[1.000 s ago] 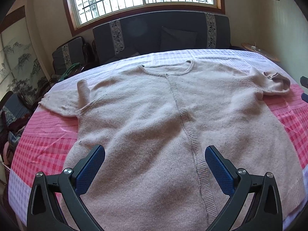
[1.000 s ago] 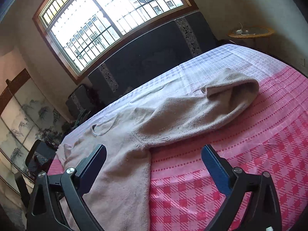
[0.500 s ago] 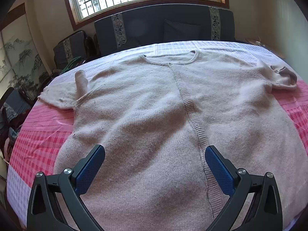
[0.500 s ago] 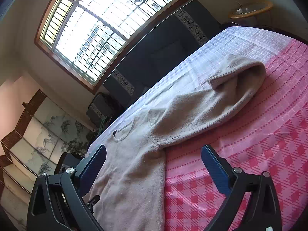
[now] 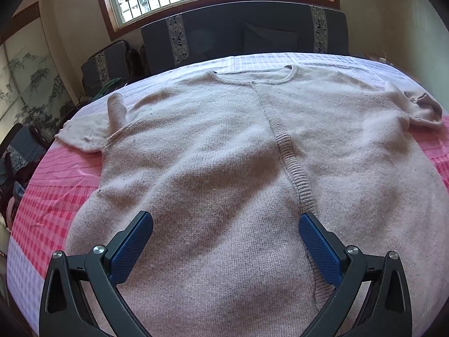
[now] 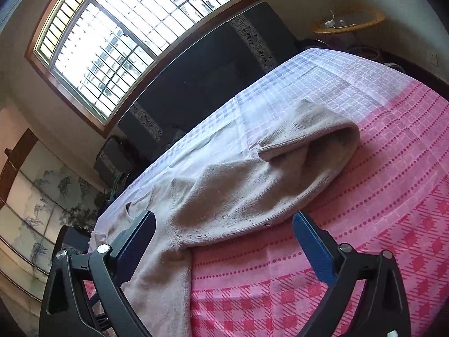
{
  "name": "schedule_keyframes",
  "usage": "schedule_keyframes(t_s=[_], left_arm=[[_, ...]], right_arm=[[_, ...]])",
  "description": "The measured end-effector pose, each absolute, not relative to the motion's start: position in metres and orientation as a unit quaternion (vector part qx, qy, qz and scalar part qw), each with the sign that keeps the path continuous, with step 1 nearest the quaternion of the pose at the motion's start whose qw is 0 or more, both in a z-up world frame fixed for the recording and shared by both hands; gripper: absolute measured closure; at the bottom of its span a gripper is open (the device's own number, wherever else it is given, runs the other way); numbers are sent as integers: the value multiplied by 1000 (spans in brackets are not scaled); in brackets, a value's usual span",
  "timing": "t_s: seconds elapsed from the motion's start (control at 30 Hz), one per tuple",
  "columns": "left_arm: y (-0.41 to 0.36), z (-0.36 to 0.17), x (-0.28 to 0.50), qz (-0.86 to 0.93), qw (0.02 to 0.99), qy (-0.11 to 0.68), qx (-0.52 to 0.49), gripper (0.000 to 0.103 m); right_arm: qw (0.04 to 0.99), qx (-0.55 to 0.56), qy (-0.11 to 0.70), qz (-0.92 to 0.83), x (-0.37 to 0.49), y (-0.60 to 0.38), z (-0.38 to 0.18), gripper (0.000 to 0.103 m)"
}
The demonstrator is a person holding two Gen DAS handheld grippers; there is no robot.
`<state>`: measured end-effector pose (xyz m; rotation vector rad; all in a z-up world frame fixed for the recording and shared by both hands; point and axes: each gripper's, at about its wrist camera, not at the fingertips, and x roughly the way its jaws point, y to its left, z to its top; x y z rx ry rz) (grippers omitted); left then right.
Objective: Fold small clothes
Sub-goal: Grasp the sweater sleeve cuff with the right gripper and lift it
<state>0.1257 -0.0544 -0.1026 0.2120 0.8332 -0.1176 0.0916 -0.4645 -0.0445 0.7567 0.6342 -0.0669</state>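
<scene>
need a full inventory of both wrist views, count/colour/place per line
sweater: 1, beige knit, spread flat face-up across the table, neckline at the far side
sweater sleeves: 2, beige, the left one folded short at the table's left edge, the right one lying out over the cloth with its cuff turned back
tablecloth: 1, pink check with a pale lilac far band, under the sweater
sofa: 1, dark with patterned strips, beyond the table under the window
window: 1, barred, brown frame, far wall
side table: 1, round, wood rim, right back corner
painted screen: 1, pale ink landscape, left wall
left gripper: 1, black with blue pads, open, over the sweater's lower body
right gripper: 1, black with blue pads, open, above the right armpit
</scene>
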Motion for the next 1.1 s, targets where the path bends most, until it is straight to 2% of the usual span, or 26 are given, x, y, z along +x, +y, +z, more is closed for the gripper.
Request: schedule_keyframes(t_s=[0.17,0.3,0.57,0.6,0.63,0.67,0.7,0.87,1.0,1.1], left_arm=[[-47,-105,126,-60,905,414,75,0],[-42,-107,126,-54,905,419,60,0],[-38,-110,130,-64,899,431,43,0],[-37,-110,130,-66,899,432,39,0],[-36,-111,131,-67,898,433,35,0],[-34,-111,131,-68,898,434,31,0],[-33,-111,132,-69,897,435,28,0],[-25,-110,132,-67,899,433,1,0],[-6,-103,129,-62,906,417,-46,0],[21,-97,127,-51,909,403,-94,0]], right_arm=[[847,458,269,-19,95,-499,-57,6],[821,506,263,-27,111,-526,-65,26],[763,588,263,-53,149,-558,-101,29],[762,589,262,-60,154,-561,-103,38],[761,588,266,-67,160,-565,-106,52],[756,590,274,-75,165,-568,-108,91],[749,599,272,-79,168,-569,-110,94],[788,577,213,19,195,-500,-53,94],[794,550,205,157,240,-379,-1,94],[790,528,220,222,269,-288,5,94]])
